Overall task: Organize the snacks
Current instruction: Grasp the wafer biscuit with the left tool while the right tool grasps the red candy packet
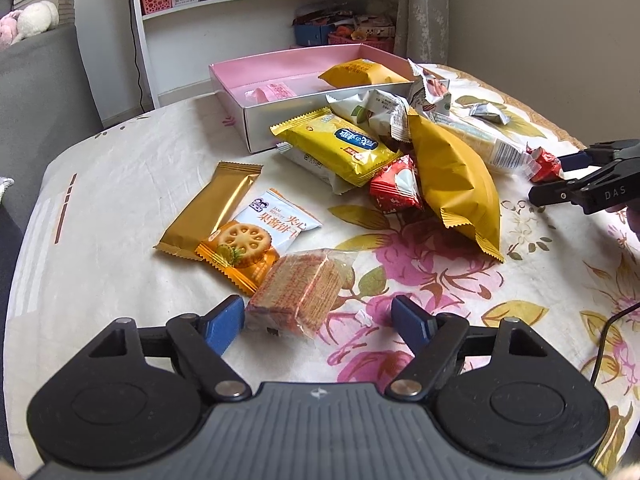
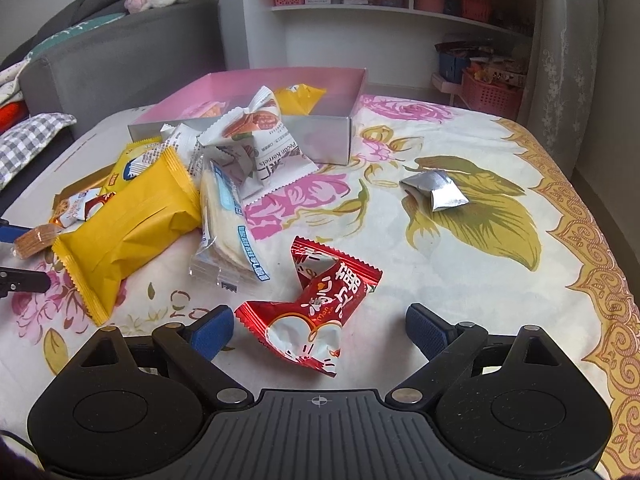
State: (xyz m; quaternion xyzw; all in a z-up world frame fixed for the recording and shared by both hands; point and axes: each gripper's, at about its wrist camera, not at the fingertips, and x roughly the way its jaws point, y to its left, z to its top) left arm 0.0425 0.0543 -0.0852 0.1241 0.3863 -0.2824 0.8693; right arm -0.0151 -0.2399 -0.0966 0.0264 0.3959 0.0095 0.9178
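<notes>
Sorting loose snacks into the pink box [image 1: 256,80], which is already holding a yellow packet [image 1: 362,72] and a pink packet [image 1: 270,92]; most of the heap is still lying on the floral tablecloth [image 1: 120,168] beside it.

- Left gripper [image 1: 318,322]: released, jaws straddling the clear-wrapped wafer biscuit [image 1: 298,294].
- Right gripper [image 2: 320,330]: released, jaws flanking the red candy packet [image 2: 316,304].

Step judged: approach before pickup. Next move is calling for both tongs closing gently on crinkly wrappers, then carrying them to the box.

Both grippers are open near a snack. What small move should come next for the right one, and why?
Probably close the right gripper on the red packet: it lies between the open fingers, still on the cloth, while the pink box holds few snacks.
</notes>
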